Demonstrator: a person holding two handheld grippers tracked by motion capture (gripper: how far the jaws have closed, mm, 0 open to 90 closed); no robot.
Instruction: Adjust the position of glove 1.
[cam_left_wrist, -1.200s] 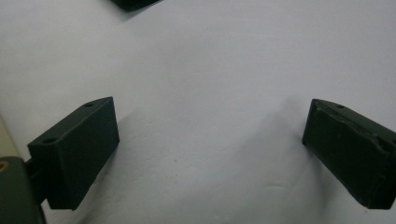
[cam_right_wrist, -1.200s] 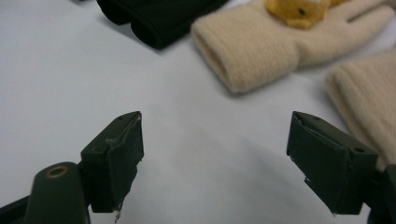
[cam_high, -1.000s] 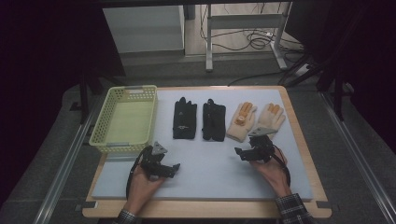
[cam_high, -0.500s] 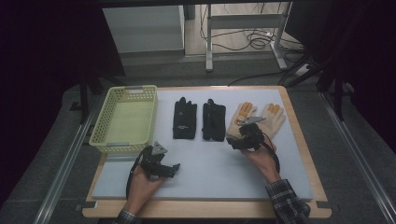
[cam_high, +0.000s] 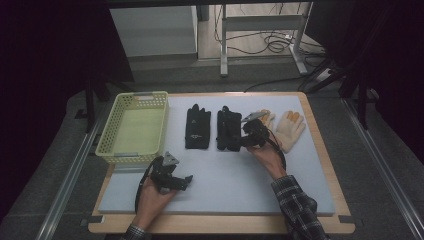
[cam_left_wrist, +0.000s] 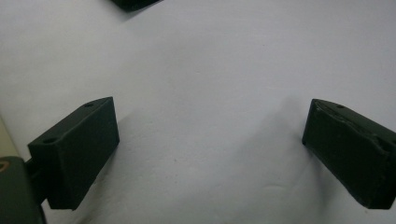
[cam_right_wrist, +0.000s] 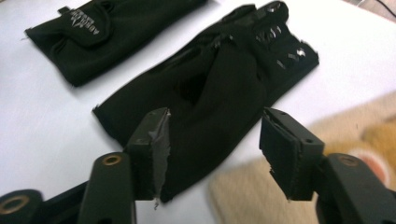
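Two black gloves lie flat side by side on the white mat, one at the left (cam_high: 197, 127) and one at the right (cam_high: 229, 130). Two tan gloves lie to their right; one (cam_high: 290, 129) is plain to see and the other (cam_high: 265, 118) is partly covered by my right gripper. My right gripper (cam_high: 246, 138) is open at the right black glove's (cam_right_wrist: 219, 88) edge, its jaws straddling the cuff end. The other black glove (cam_right_wrist: 88, 32) lies beyond. My left gripper (cam_high: 186, 181) rests open low over bare mat (cam_left_wrist: 201, 93) near the front left.
A pale yellow plastic basket (cam_high: 112, 135) stands empty at the mat's left edge. The wooden table's rim (cam_high: 320, 145) frames the mat. Metal rails run along both sides of the table, and cables lie on the floor behind.
My right gripper has moved left and forward, from over the tan gloves to the right black glove's edge. The left gripper has stayed in place.
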